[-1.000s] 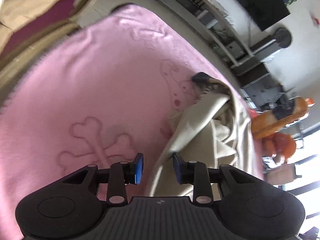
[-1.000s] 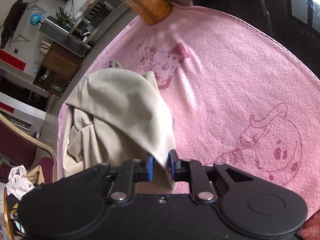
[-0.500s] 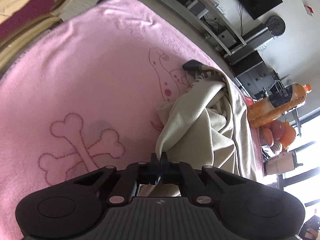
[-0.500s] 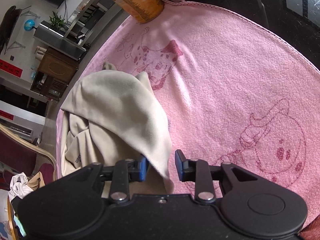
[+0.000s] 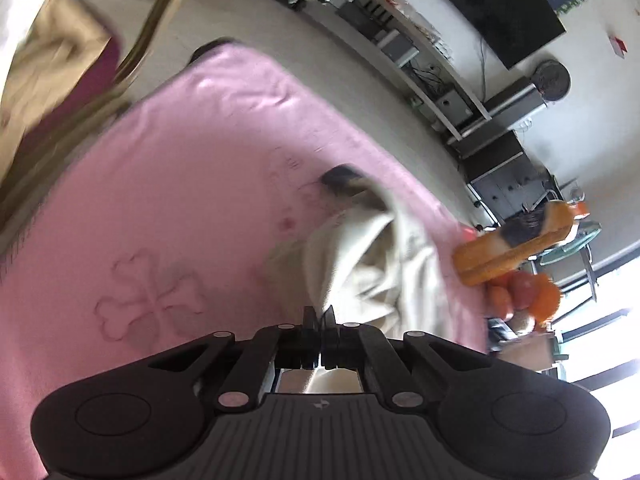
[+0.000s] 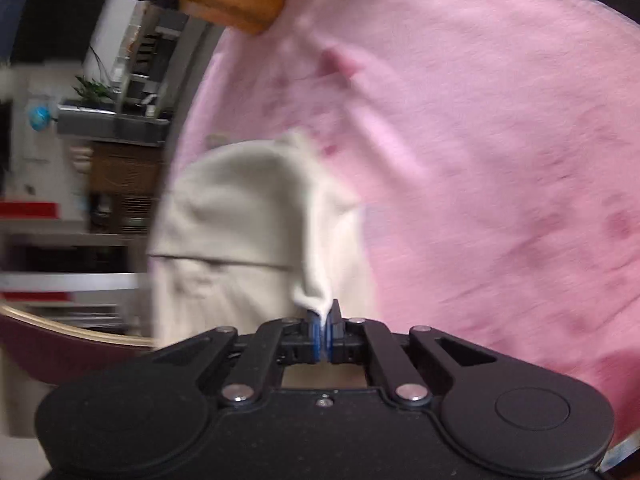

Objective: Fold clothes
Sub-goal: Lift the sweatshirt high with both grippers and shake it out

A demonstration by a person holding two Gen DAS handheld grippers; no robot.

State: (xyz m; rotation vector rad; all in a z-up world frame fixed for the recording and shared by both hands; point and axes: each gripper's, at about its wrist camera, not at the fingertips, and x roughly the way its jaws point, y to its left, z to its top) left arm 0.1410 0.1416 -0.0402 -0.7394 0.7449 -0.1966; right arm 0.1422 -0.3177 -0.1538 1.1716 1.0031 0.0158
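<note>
- Our left gripper (image 5: 319, 320) has its jaws pinched tight on an edge of the cloth (image 5: 372, 256).
- Our right gripper (image 6: 325, 316) has its jaws pinched tight on another bit of the same cloth (image 6: 248, 200).
- We think we are lifting the cloth by two spots so we can spread it out and fold it.
- To do it well, we should keep both grips firm so the cloth does not slip out.
- We should pull our two grippers apart gently until the edge between them is straight, not saggy.
- We should move slowly. The pictures are blurry, so we seem to be moving fast.
- We should keep clear of the orange bottle (image 5: 516, 240) at the far edge, so we do not knock it.
- The cloth is cream and soft, bunched up with many wrinkles.
- Part of it hangs from our jaws and the rest lies in a heap on the pink towel (image 5: 180, 208).
- The towel covers the table, and it has drawings of bones and a dog on it.
- We cannot tell what kind of clothing it is.
</note>
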